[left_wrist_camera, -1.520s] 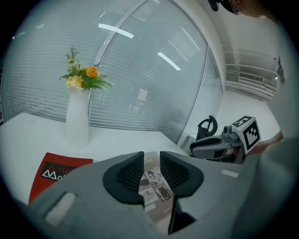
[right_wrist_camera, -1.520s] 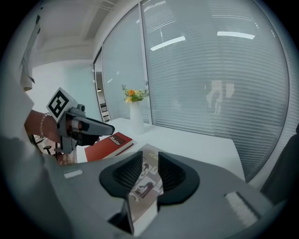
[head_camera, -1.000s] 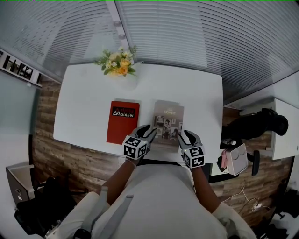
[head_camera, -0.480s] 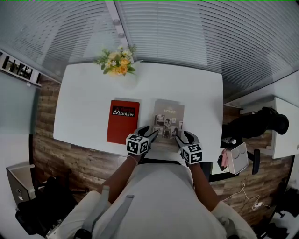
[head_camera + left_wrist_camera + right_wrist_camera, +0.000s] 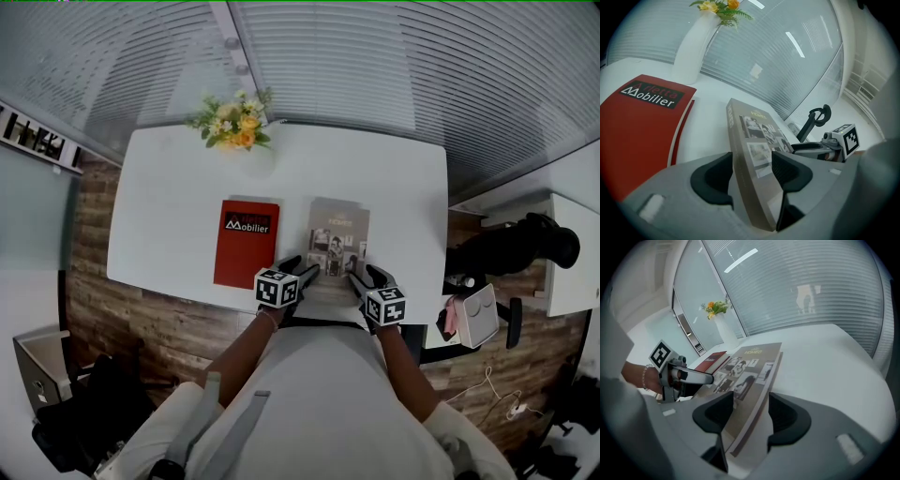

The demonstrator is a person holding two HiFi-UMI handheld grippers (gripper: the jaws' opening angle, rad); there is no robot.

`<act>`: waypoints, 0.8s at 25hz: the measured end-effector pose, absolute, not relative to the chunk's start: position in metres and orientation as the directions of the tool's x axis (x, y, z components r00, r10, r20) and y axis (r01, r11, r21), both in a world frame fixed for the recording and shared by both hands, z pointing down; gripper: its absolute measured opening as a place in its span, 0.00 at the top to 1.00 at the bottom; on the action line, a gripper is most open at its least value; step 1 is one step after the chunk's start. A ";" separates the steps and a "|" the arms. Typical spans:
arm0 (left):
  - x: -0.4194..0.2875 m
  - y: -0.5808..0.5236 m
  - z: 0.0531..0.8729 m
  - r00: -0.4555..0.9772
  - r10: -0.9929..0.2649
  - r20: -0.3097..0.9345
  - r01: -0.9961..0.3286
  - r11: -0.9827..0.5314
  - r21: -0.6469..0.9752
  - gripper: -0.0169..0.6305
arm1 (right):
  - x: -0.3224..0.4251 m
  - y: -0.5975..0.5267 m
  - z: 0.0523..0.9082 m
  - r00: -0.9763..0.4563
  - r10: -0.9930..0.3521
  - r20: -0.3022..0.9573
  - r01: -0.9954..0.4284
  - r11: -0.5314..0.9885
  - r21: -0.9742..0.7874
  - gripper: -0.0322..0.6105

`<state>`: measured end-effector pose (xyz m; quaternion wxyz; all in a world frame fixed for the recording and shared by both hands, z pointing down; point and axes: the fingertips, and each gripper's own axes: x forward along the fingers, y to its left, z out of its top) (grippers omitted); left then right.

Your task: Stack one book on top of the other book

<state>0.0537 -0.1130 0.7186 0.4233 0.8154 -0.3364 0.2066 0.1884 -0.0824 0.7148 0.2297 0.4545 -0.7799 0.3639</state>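
A grey-brown book (image 5: 337, 239) with photos on its cover lies flat on the white table (image 5: 169, 187), and a red book (image 5: 246, 244) lies just left of it. My left gripper (image 5: 302, 274) is at the grey book's near left corner and my right gripper (image 5: 361, 275) at its near right corner. In the left gripper view the grey book (image 5: 754, 136) runs between the opening jaws of the left gripper (image 5: 752, 173), beside the red book (image 5: 637, 122). In the right gripper view the grey book (image 5: 745, 371) likewise sits between the opening jaws of the right gripper (image 5: 747, 413). Neither gripper's pads press on it.
A white vase of yellow flowers (image 5: 234, 127) stands at the table's far edge, behind the red book. The table's near edge runs right under both grippers. A black chair (image 5: 511, 248) and a white side desk (image 5: 572, 253) stand off to the right.
Both grippers have sunk toward the table and drawn in to the grey book's near corners, and their jaws stand wider. The books have not moved.
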 end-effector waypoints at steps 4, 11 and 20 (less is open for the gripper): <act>0.055 -0.112 0.720 0.697 -0.360 0.620 -0.716 -0.406 0.569 0.56 | 0.188 -0.083 0.714 -0.505 -0.544 0.671 -0.863 0.294 -0.411 0.58; 0.058 -0.110 0.721 0.705 -0.357 0.613 -0.708 -0.409 0.576 0.57 | 0.181 -0.081 0.713 -0.539 -0.530 0.655 -0.842 0.312 -0.440 0.66; 0.058 -0.109 0.720 0.690 -0.352 0.633 -0.722 -0.405 0.561 0.59 | 0.180 -0.081 0.712 -0.539 -0.522 0.661 -0.842 0.313 -0.439 0.69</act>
